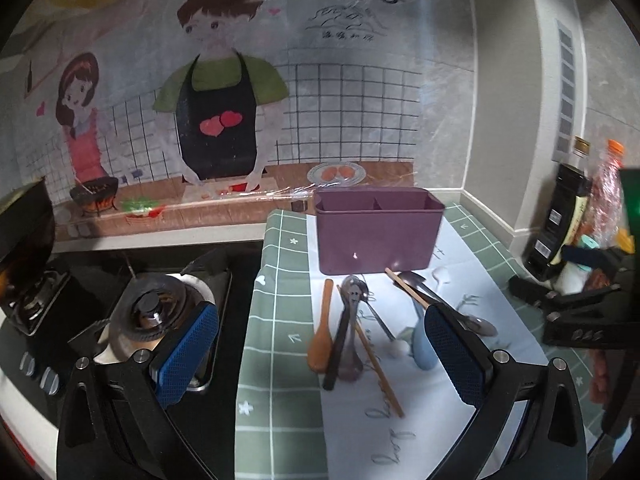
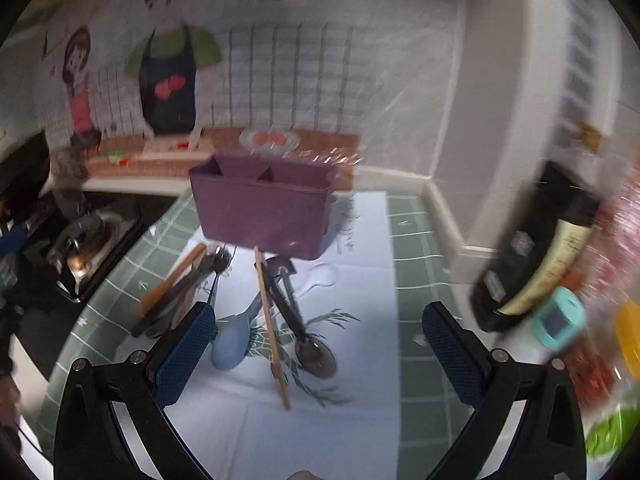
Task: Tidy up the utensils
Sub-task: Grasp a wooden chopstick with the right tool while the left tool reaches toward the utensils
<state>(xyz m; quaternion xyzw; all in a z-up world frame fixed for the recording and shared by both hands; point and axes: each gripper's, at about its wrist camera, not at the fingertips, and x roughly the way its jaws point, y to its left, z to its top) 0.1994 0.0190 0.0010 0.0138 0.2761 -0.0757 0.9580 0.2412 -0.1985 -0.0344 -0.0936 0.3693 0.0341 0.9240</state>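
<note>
utensils (image 1: 360,328) lie between and beyond both grippers' released fingers (image 1: 188,356) (nothing grasped).

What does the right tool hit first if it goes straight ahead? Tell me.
Probably the chopstick lying between its open fingers on the white cloth, with the dark spoon just beside it. The purple box stands farther back. Depth is unclear.

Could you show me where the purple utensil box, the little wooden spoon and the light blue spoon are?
purple utensil box (image 1: 376,240), left wrist view, front wall.
wooden spoon (image 1: 320,350), left wrist view, bowl.
light blue spoon (image 2: 229,344), right wrist view, bowl.
</note>
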